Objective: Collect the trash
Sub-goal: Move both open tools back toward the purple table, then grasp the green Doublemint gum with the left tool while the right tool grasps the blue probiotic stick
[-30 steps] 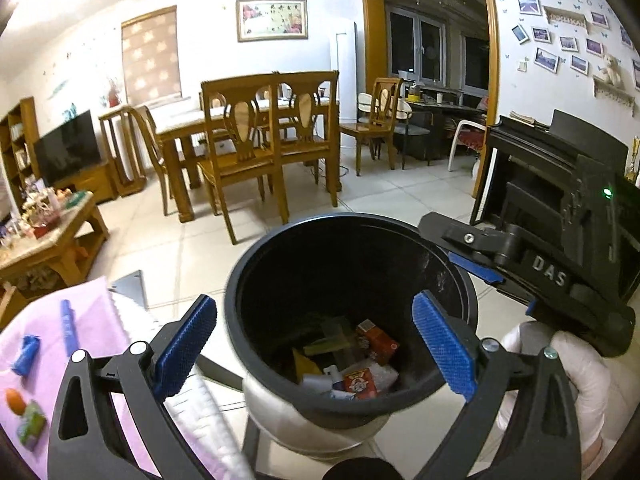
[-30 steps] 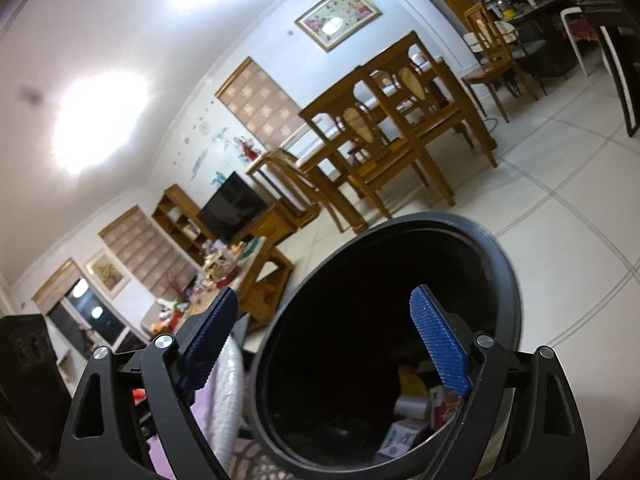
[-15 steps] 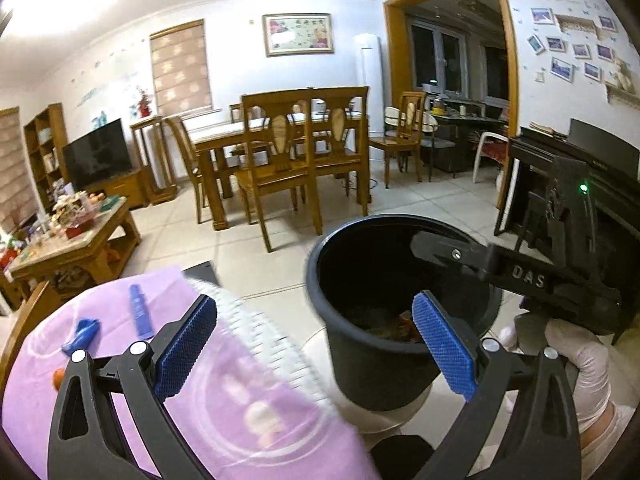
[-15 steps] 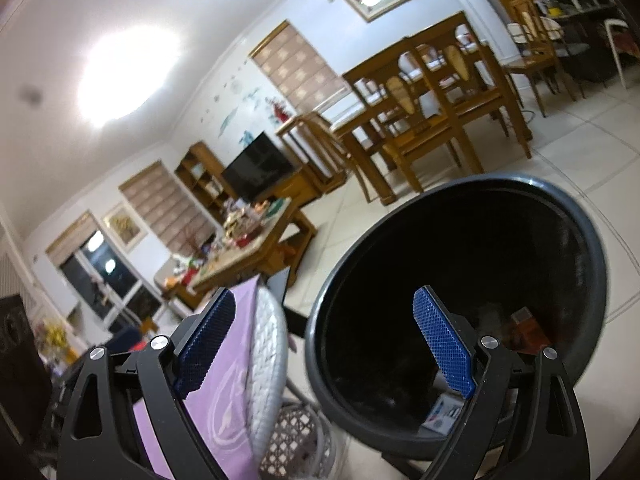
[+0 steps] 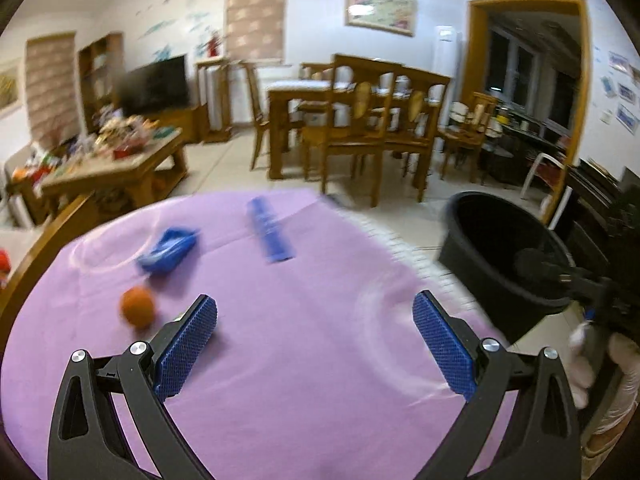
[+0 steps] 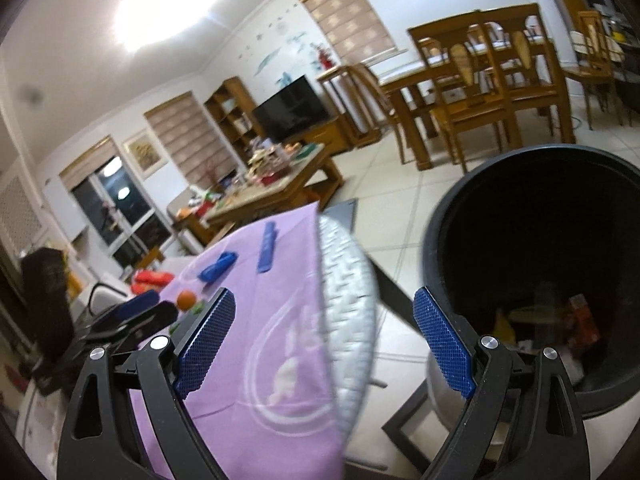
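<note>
The left gripper (image 5: 315, 340) hangs over the purple cloth (image 5: 280, 360) on the round table, its blue pads spread wide with nothing between them. The right gripper (image 6: 320, 340) is just as wide apart and empty, held off the table's edge, with the cloth under its left finger and the bin (image 6: 540, 280) behind its right one.

Trash lies on the far half of the cloth. A crumpled blue wrapper (image 5: 168, 250) sits toward the left, and a long blue strip (image 5: 270, 236) lies just right of it, apart from it and pointing away across the table. Nearer the left gripper is a small orange ball (image 5: 137, 306), close to the left pad (image 5: 186, 350) but not touching it. A bit of green shows beside that pad, too hidden to make out. From the right wrist view the same three pieces show: wrapper (image 6: 218, 266), strip (image 6: 267, 247) and ball (image 6: 186, 300).

The bin is black, round and open-topped, standing on the tiled floor just off the table's right side. Inside, at the bottom, there are scraps already: something yellow, something red-orange, some pale paper. A white-gloved hand (image 5: 588, 356) holds the right gripper down at the bin's near side.

Behind it all are a dining table with wooden chairs (image 5: 360, 120), a cluttered coffee table (image 5: 116, 160) and a dark TV (image 5: 156, 84).
</note>
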`<state>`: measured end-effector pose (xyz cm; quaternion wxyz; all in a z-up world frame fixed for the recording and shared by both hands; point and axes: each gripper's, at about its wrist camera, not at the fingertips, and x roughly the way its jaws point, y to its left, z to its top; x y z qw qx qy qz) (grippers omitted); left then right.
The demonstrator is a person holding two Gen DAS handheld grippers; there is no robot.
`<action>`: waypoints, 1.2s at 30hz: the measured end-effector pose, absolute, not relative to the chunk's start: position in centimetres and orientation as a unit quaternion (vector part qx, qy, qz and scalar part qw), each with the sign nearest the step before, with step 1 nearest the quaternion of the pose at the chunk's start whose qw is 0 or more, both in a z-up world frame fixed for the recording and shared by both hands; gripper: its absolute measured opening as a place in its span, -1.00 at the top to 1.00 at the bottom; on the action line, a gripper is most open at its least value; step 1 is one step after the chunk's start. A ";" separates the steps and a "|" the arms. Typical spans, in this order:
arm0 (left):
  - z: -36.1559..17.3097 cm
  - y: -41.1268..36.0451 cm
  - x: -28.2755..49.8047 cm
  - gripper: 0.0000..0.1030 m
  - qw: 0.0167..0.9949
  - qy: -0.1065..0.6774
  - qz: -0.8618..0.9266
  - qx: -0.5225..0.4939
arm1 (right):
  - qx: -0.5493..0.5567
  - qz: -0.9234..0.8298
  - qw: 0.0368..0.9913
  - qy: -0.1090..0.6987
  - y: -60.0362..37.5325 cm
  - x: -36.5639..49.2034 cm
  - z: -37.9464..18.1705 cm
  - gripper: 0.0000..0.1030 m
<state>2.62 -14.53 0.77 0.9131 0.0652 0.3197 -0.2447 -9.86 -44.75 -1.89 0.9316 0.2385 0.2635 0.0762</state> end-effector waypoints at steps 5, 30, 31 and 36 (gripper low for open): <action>-0.6 -10.2 5.7 -0.89 0.906 0.356 -0.225 0.051 | 0.231 0.094 0.928 0.277 -42.0 -8.4 -1.9 -0.74; -4.2 -6.7 9.9 -0.02 0.869 0.431 -0.240 0.050 | 0.208 0.133 0.920 0.305 -38.5 -4.5 -1.4 -0.74; -4.2 -6.7 9.8 0.07 0.869 0.430 -0.238 0.055 | 0.207 0.135 0.919 0.307 -38.3 -4.3 -1.3 -0.74; -4.1 -6.2 9.7 0.38 0.872 0.428 -0.233 0.053 | 0.164 0.140 0.922 0.322 -35.5 -1.5 0.3 -0.74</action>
